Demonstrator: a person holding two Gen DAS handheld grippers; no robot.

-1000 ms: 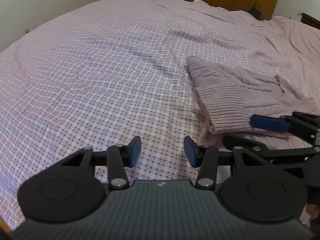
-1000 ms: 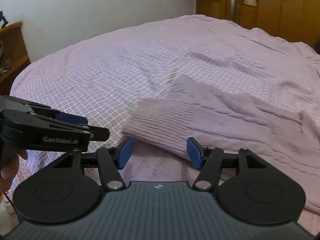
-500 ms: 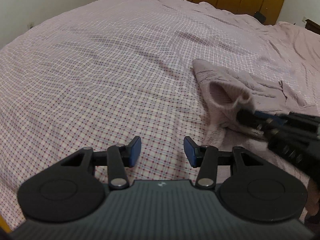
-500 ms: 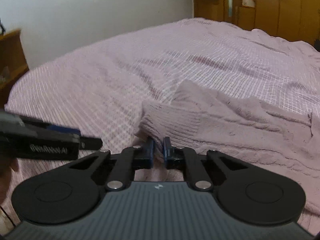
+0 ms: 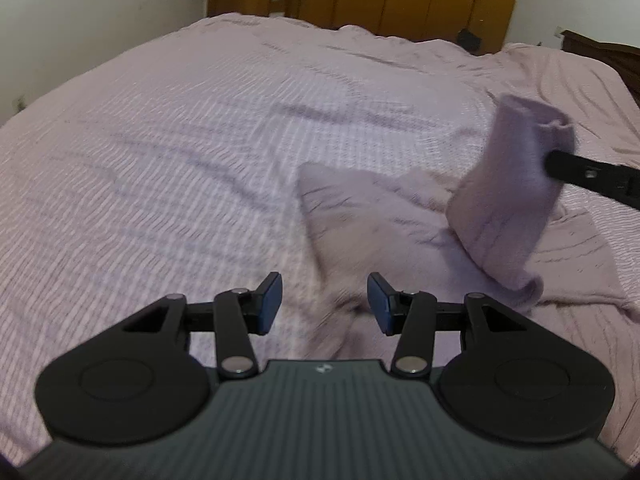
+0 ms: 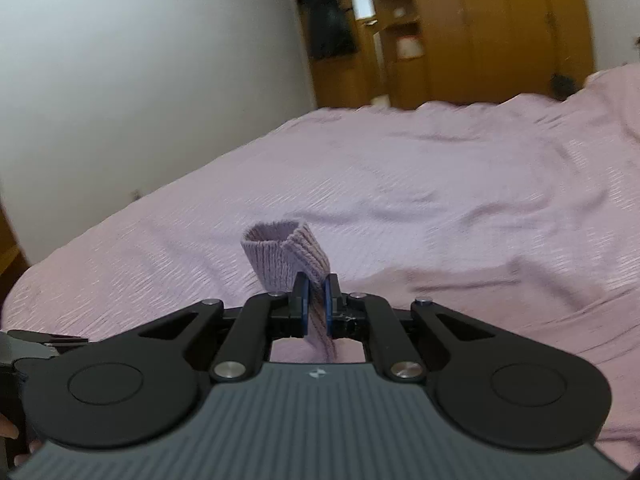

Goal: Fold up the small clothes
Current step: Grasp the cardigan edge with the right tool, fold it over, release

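One sweater (image 5: 384,220) is seen, lilac knit, lying on the bed (image 5: 180,140) at its right side. One sleeve (image 5: 508,184) is lifted off the rest of the garment; its ribbed cuff (image 6: 286,254) is pinched between the two blue pads (image 6: 305,304) of the right gripper (image 6: 316,306), whose jaws are closed narrow on the knit. In the left wrist view the raised sleeve hangs from the right gripper's dark tip at the right edge, its lower end folding back onto the sweater body. The left gripper (image 5: 324,304) is held wide apart with nothing between its two pads, hovering over the sweater's near edge; whether it touches the fabric cannot be told, since the view is blurred. One checked pink cover is spread over the bed, creased. One wooden wardrobe (image 6: 500,28) is seen behind the bed, by a white wall (image 6: 140,80).
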